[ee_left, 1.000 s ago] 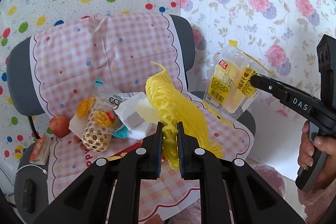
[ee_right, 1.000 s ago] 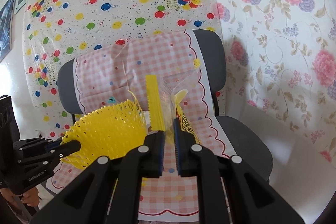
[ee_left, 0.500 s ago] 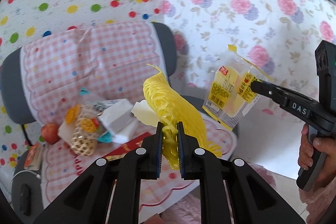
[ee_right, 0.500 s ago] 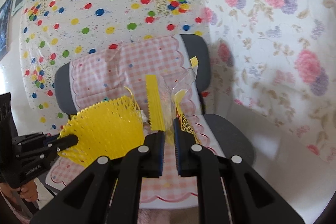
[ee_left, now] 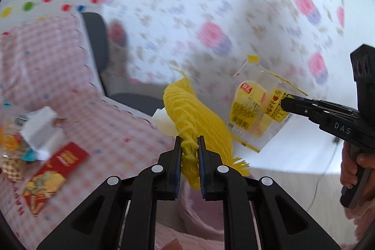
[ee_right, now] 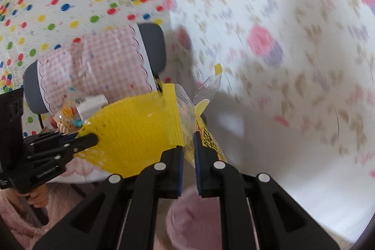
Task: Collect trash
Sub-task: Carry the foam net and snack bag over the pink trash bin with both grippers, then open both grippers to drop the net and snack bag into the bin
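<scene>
My left tongs (ee_left: 189, 156) are clamped on the bunched end of a yellow foam net sleeve (ee_left: 196, 114), which hangs in the air off the chair's front edge. Its long axis runs from the pads up toward eleven o'clock, open mouth pointing away from me. At two o'clock from it, my right tongs (ee_left: 284, 103) pinch one edge of a clear snack wrapper (ee_left: 253, 109) with yellow print, its long side tilted toward one o'clock. In the right wrist view that wrapper (ee_right: 199, 109) rises straight up from between the narrow pads, the net (ee_right: 131, 132) beside it at nine o'clock. At nine o'clock in the left wrist view, a grey chair (ee_left: 96, 43) with a pink checked cover (ee_left: 46, 67) carries a red packet (ee_left: 54, 170) and a white box (ee_left: 39, 132), all blurred.
</scene>
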### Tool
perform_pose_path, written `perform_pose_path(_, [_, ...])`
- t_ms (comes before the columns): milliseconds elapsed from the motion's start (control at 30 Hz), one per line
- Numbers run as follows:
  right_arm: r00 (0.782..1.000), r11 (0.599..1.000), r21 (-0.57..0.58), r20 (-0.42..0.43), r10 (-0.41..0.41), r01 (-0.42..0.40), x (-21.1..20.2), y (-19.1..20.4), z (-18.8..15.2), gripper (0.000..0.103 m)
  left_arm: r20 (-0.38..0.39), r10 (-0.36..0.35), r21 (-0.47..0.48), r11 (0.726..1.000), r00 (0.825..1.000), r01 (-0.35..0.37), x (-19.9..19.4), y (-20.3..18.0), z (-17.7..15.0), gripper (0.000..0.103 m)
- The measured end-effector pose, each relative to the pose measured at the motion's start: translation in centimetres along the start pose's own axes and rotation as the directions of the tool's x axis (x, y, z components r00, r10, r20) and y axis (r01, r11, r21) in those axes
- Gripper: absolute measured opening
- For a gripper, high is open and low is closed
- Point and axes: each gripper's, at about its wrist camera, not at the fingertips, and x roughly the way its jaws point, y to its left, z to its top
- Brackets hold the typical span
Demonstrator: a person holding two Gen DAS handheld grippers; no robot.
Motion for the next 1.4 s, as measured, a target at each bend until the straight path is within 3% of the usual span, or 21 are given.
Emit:
perform_pose_path(267, [0.985, 0.995, 0.103, -0.172, 0.002, 0.016, 4.3, -2.3, -5.4, 0.009, -0.14, -0.009, 0.055, 0.998, 0.99, 0.017, 4.9, -2.9, -3.2, 0.014])
perform_pose_path(533, [0.973, 0.99, 0.144, -0.231, 0.025, 0.009, 7.2, -4.1, -7.3, 0.009, -0.254, 0.008, 0.07, 0.997, 0.967, 0.01, 9.4, -3.7, -4.7, 0.018])
perform_pose_path(633, [0.969, 0.986, 0.164, -0.248, 0.023, 0.018, 7.9, -5.1, -7.6, 0.013, -0.271, 0.024, 0.076, 0.997, 0.962, -0.004, 10.5, -3.9, -4.7, 0.038])
perform_pose_path(700, [0.967, 0.985, 0.172, -0.254, 0.02, 0.024, 8.1, -5.6, -7.7, 0.03, -0.277, 0.021, 0.07, 0.998, 0.961, -0.001, 10.8, -3.9, -4.5, 0.054])
perform_pose_path(900, [0.98, 0.985, 0.164, -0.2, -0.011, 0.045, 6.8, -6.3, -6.3, 0.03, -0.264, 0.068, 0.029, 0.998, 0.962, -0.062, 10.0, -2.2, -3.5, 0.068])
perform_pose_path(967, [0.988, 0.986, 0.164, -0.152, -0.016, 0.041, 6.0, -6.4, -5.2, 0.03, -0.248, 0.097, 0.001, 0.995, 0.964, -0.1, 8.8, -1.0, -3.0, 0.082])
perform_pose_path(1033, [0.994, 0.986, 0.162, -0.11, -0.013, 0.03, 5.2, -6.1, -4.1, 0.036, -0.227, 0.126, -0.029, 0.99, 0.966, -0.136, 7.3, 0.3, -2.6, 0.086])
perform_pose_path(1067, [0.997, 0.988, 0.153, -0.08, -0.009, 0.021, 4.8, -5.6, -3.4, 0.044, -0.217, 0.136, -0.048, 0.988, 0.967, -0.149, 6.3, 1.1, -2.5, 0.088])
perform_pose_path(1200, [0.999, 0.996, 0.085, -0.031, 0.036, -0.033, 4.4, -3.1, -1.2, 0.062, -0.194, 0.199, -0.1, 0.97, 0.96, -0.222, 3.2, 3.4, -2.4, 0.095])
perform_pose_path(1400, [0.986, 0.987, -0.024, -0.054, 0.16, -0.162, 6.5, 2.8, 1.4, 0.091, -0.187, 0.307, -0.222, 0.912, 0.933, -0.345, -1.6, 7.3, -4.0, 0.097])
